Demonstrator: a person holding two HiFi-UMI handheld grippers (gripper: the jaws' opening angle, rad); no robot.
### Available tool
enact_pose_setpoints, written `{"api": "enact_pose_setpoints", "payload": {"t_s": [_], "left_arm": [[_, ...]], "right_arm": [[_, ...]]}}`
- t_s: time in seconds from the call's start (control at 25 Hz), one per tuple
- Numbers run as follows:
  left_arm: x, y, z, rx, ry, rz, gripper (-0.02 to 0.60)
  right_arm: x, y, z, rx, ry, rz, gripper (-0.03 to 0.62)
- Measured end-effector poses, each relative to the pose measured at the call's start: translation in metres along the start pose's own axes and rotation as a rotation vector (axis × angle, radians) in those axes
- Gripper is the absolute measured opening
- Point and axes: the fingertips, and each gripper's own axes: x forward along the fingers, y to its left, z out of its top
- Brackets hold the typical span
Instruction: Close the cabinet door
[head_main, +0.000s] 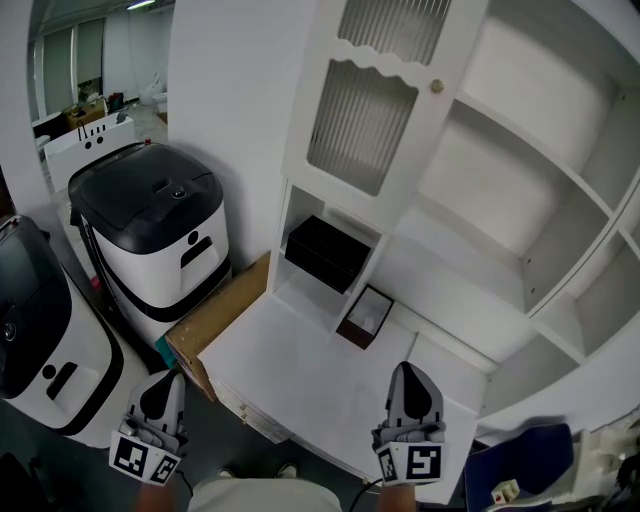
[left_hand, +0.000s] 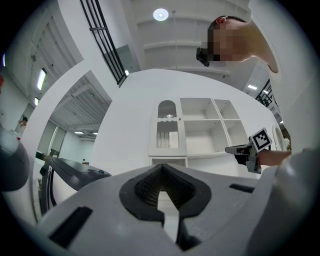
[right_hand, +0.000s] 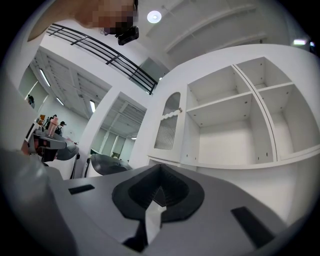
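The white cabinet door (head_main: 365, 120) with ribbed glass panes stands swung open, a small round knob (head_main: 436, 87) near its free edge. To its right, the bare white shelves (head_main: 520, 180) are exposed. Both grippers are held low, in front of the counter and well short of the door. My left gripper (head_main: 163, 385) is shut with nothing in it, and so is my right gripper (head_main: 410, 372). The left gripper view looks past its closed tips (left_hand: 161, 169) at the door (left_hand: 167, 130) head-on. In the right gripper view the door (right_hand: 167, 131) is seen beyond the shut tips (right_hand: 159, 171).
A white counter (head_main: 290, 370) juts out below the shelves. A black box (head_main: 325, 250) sits in a niche under the door, with a small dark-framed box (head_main: 365, 315) beside it. Two black-and-white machines (head_main: 150, 230) and a cardboard box (head_main: 215, 315) stand at left.
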Motion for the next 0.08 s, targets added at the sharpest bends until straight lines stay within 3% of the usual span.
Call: {"api": "enact_pose_setpoints", "payload": {"t_s": [0.08], "left_arm": [[0.0008,-0.0004,-0.0022,-0.003,0.006,0.001,0.003]], "right_arm": [[0.0004,-0.0008,-0.0002,-0.006,-0.001,-0.001,-0.003]]}}
